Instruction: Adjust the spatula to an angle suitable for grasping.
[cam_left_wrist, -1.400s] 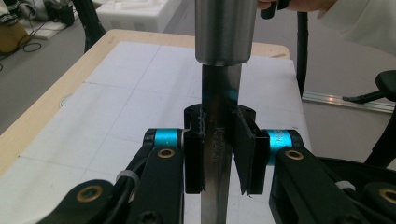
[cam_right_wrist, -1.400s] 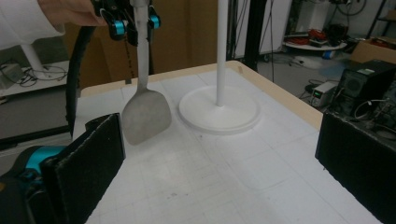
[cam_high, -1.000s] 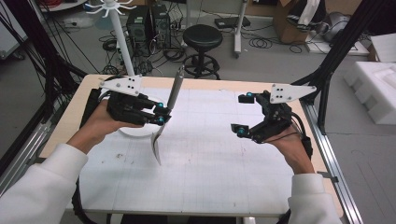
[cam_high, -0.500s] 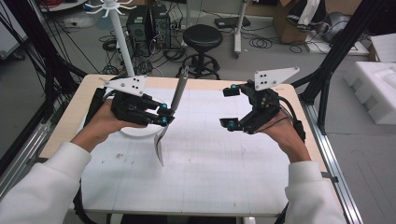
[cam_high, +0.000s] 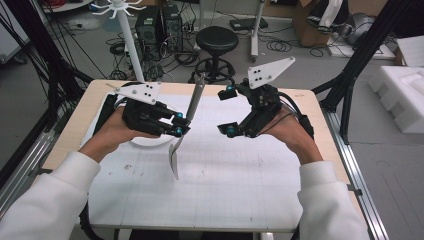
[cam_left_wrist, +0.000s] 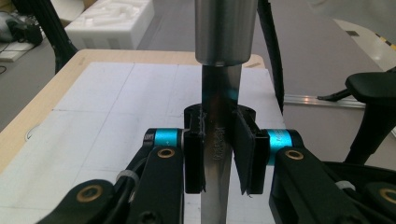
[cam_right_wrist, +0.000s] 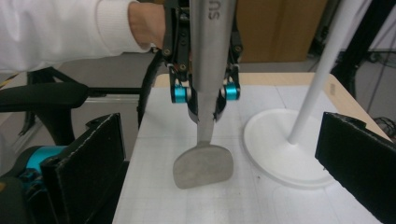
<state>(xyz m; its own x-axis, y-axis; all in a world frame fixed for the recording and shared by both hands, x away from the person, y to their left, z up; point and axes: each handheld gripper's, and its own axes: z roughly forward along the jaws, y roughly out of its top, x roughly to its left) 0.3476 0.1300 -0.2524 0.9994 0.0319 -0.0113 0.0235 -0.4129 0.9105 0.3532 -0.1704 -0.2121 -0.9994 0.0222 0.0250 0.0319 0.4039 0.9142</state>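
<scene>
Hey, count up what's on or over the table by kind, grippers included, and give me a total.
Grippers: 2, left gripper and right gripper
Metal spatulas: 1, spatula
White stands: 1, stand
Total: 4

Grey floor beyond the surface (cam_high: 70, 131), a black stool (cam_high: 217, 39), tangled cables (cam_high: 285, 46), white foam blocks (cam_high: 400, 95) stacked off right.

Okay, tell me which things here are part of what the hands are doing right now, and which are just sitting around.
In use:
- metal spatula, held upright, blade on the table
- left gripper, shut on the spatula's stem
- right gripper, open, facing the spatula

Just sitting around:
- white stand, on its round base on the table
- black stool, on the floor beyond the table
- white foam blocks, on the floor
</scene>
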